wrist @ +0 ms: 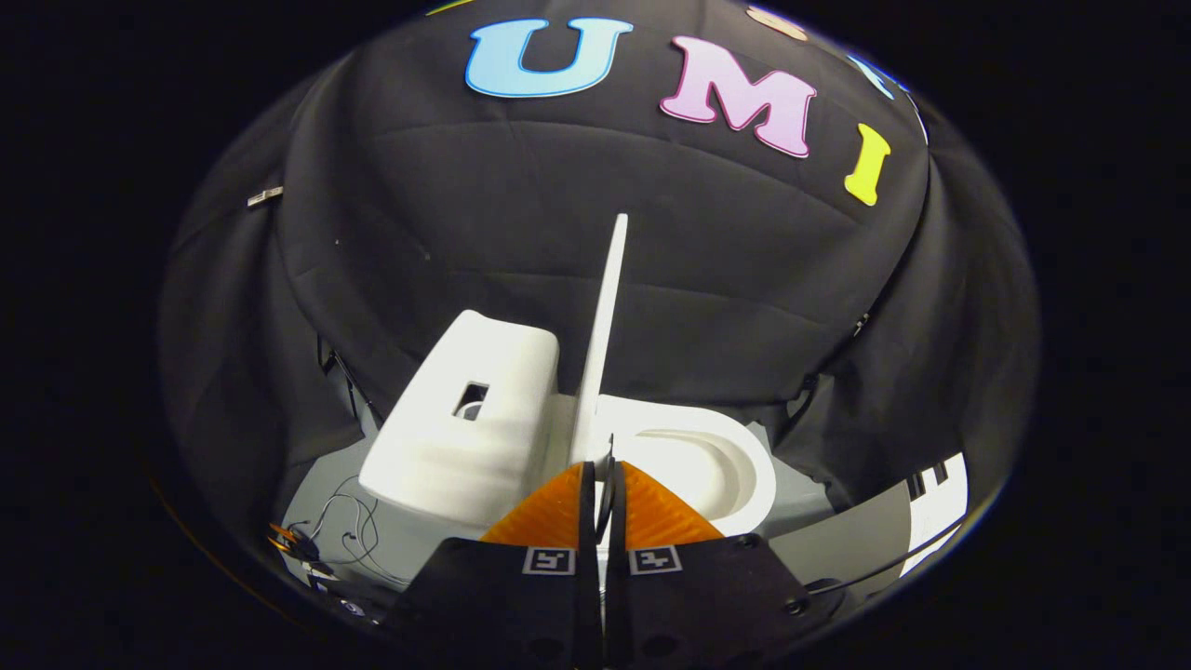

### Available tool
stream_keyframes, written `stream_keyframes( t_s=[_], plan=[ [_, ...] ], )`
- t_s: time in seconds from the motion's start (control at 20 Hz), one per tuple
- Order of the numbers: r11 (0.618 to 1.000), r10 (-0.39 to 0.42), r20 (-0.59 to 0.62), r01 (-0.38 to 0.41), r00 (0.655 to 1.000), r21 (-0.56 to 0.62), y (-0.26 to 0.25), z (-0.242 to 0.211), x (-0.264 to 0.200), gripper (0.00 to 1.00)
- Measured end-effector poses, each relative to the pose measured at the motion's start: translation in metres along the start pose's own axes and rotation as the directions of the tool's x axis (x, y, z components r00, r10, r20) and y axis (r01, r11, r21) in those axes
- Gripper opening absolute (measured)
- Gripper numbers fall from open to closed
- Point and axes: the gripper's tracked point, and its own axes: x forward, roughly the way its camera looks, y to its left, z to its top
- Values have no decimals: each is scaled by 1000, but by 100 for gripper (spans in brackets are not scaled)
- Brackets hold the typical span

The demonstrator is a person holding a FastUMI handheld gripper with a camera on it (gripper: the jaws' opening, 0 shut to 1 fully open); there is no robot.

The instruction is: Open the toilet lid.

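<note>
Gripper (600,476) fingers pinched together on the near edge of the toilet lid (603,326), which stands almost upright at twelve o'clock, between the tank (465,419) at ten and the bowl (716,461) at two. Tip it gently tankward before you release.

We've got a pale grey floor (819,498) here with the white toilet (465,437) sitting right on it, plus some thin loose wires (349,521) lying off to its left.
</note>
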Motion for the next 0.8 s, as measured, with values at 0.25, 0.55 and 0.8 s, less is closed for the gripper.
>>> stream_keyframes(
  t_s=[0.25,0.55,0.8],
  plan=[
    [999,-17,12,17,1000,-36,25,3,-1,7],
    [998,28,25,-27,999,-64,51,4,2,10],
    [995,51,15,-49,999,-91,58,5,4,13]
  ],
)
